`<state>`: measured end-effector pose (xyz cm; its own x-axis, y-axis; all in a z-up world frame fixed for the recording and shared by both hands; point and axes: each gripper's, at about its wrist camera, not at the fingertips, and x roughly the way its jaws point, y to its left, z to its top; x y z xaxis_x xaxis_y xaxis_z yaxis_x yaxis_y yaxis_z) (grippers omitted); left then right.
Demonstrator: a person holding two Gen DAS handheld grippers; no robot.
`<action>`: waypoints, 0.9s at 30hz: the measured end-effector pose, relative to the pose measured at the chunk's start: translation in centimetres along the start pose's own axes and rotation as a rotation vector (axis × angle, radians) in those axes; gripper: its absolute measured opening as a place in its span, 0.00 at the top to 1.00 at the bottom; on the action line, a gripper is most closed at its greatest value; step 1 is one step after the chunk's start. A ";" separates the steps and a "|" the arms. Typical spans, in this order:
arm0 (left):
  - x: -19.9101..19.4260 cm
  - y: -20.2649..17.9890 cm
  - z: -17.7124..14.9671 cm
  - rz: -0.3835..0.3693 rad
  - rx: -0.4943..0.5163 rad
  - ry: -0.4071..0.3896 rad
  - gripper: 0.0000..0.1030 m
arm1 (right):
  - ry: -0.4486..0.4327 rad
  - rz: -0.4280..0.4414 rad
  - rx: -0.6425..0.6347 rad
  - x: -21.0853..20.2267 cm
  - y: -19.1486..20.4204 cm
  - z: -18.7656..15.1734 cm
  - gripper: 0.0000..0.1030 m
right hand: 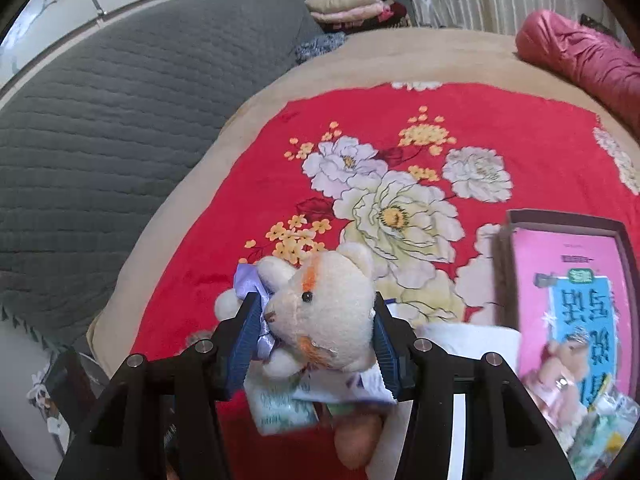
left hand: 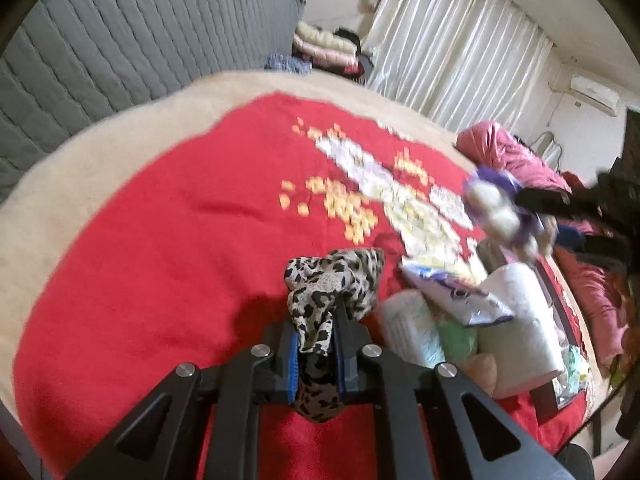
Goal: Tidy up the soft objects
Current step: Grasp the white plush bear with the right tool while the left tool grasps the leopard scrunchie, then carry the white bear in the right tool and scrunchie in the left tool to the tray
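My left gripper (left hand: 316, 316) is shut on a leopard-print cloth (left hand: 332, 280) and holds it bunched just above the red floral blanket (left hand: 160, 240). My right gripper (right hand: 316, 304) is shut on a cream teddy bear (right hand: 324, 312) with a purple ribbon, held above the blanket (right hand: 480, 120). The bear also shows blurred in the left wrist view (left hand: 500, 208) at the right, with the right gripper behind it.
Tissue packs (left hand: 452, 296), a toilet paper roll (left hand: 524, 320) and a small tan toy (right hand: 356, 436) lie in a pile near a brown box holding a pink book (right hand: 568, 264). A grey quilted headboard (right hand: 100, 140) stands at the left. A pink duvet (right hand: 580, 56) lies at the far right.
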<state>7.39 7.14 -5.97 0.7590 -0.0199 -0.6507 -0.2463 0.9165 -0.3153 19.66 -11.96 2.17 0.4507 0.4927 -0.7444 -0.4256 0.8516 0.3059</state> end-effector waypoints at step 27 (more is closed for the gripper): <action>-4.9 -5.7 -1.4 0.024 0.151 -0.022 0.87 | -0.170 -0.101 0.018 -9.7 -4.4 -8.4 0.47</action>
<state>4.24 1.47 -1.95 0.7676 0.0101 -0.6408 -0.1722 0.9664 -0.1910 10.57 -21.95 3.07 0.6174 0.4264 -0.6610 -0.3580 0.9006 0.2466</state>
